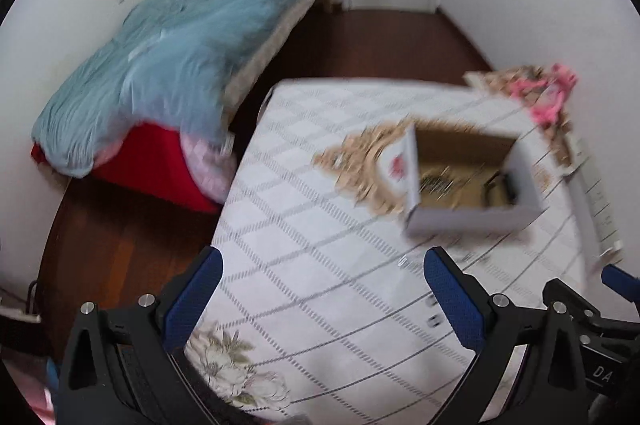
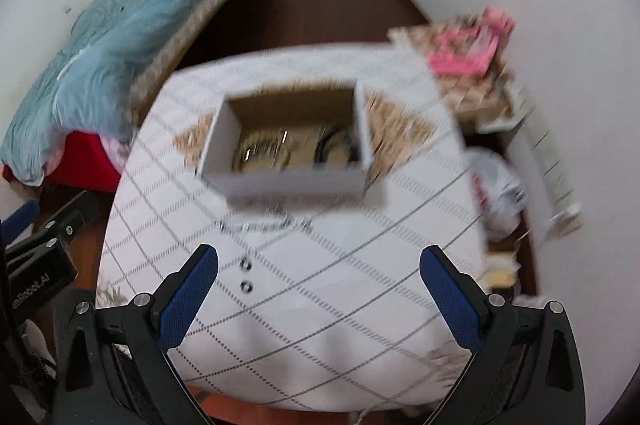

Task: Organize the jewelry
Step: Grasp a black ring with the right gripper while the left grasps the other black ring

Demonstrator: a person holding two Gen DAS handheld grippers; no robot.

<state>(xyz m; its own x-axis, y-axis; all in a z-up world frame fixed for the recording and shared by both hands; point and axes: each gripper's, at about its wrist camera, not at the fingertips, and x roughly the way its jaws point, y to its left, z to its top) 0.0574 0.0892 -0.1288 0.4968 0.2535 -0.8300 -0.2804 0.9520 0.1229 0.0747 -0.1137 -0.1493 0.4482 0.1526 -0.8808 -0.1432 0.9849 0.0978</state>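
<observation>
The left hand-held gripper (image 1: 322, 289) hangs above the near part of the desk (image 1: 320, 225) with its blue-padded fingers (image 1: 192, 301) spread wide and nothing between them. The right hand-held gripper (image 2: 320, 289) is likewise released, its jaws far apart and empty, hovering over the near middle of the desk's white quilted cover (image 2: 304, 329).

Just ahead of the right hand-held gripper, between its fingertips and the box, lie two small ring-like pieces (image 2: 245, 275) on the cover, and a little farther on a row of small metallic jewelry items (image 2: 264, 223) sits just in front of the box's near wall. In the left view these same small pieces (image 1: 432, 311) lie beside the right-hand finger.

Beyond them stands an open white cardboard box (image 2: 288, 181), brown inside, holding blurred round, bracelet-like jewelry (image 2: 260, 151). From the left view the box (image 1: 472, 217) lies ahead and to the right. Tan shredded filler (image 1: 360, 161) is scattered around the box.

Off the desk, a blue blanket (image 1: 160, 65) covers a bed to the left, and a pink item (image 2: 468, 53) rests on a pile to the far right.
</observation>
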